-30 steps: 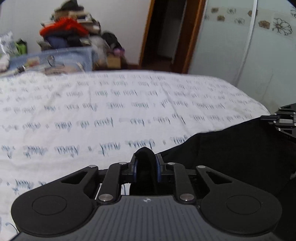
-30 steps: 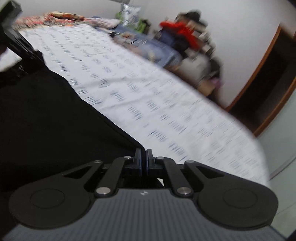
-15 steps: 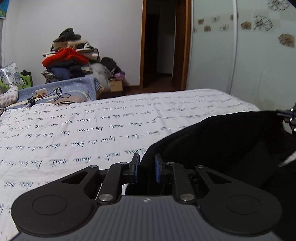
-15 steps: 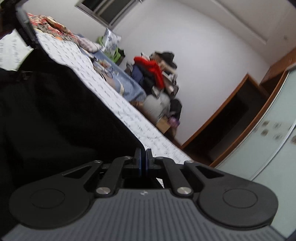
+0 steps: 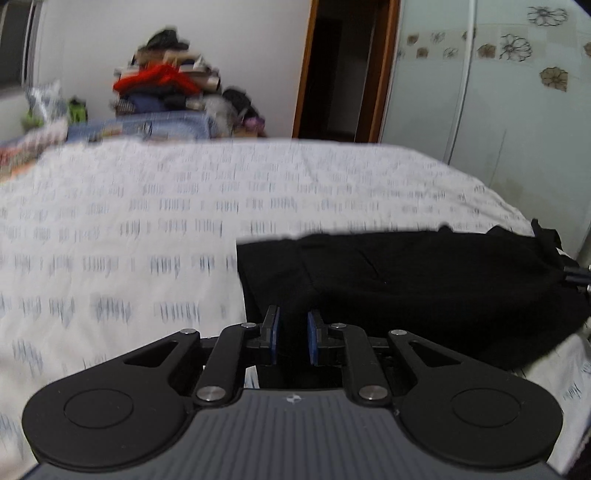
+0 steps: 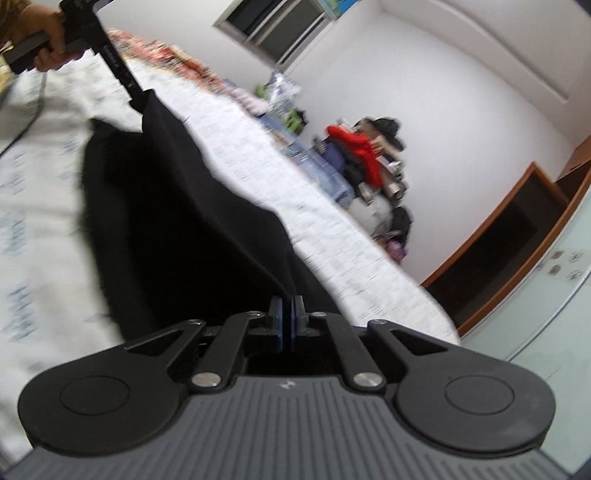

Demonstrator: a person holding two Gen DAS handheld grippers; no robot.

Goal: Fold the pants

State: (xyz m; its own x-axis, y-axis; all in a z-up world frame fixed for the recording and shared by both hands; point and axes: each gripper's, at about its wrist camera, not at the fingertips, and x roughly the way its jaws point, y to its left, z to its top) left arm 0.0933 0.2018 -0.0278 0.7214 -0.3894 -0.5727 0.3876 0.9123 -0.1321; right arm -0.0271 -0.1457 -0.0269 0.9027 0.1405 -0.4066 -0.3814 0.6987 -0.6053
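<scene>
Much of what I get is smeared: the writing printed on the bed sheet [image 5: 155, 229] blurs into streaks in both wrist views, and the clothes pile [image 5: 162, 88] against the far wall is only red and dark shapes. The right edge of the left wrist view cuts off the far end of the pants [image 5: 424, 280], where a small bit of black hardware touches the cloth; I can't make out more of it there. In the right wrist view the left-hand rig is cropped at the top left corner, with only part of a hand [image 6: 48, 33] on its handle showing. My left claw [image 5: 292, 338] is pinching a thick fold of the black cloth between its blue pads, which stand a little apart around it. My right claw [image 6: 287, 325] is pressed almost together on a thin edge of the same garment, with the cloth running up from its tips. The pants are plain black, with faint seams and so dark that folds barely show. They lie across the near right part of the bed, stretched between the two claws, with a straight far edge against the white sheet.
</scene>
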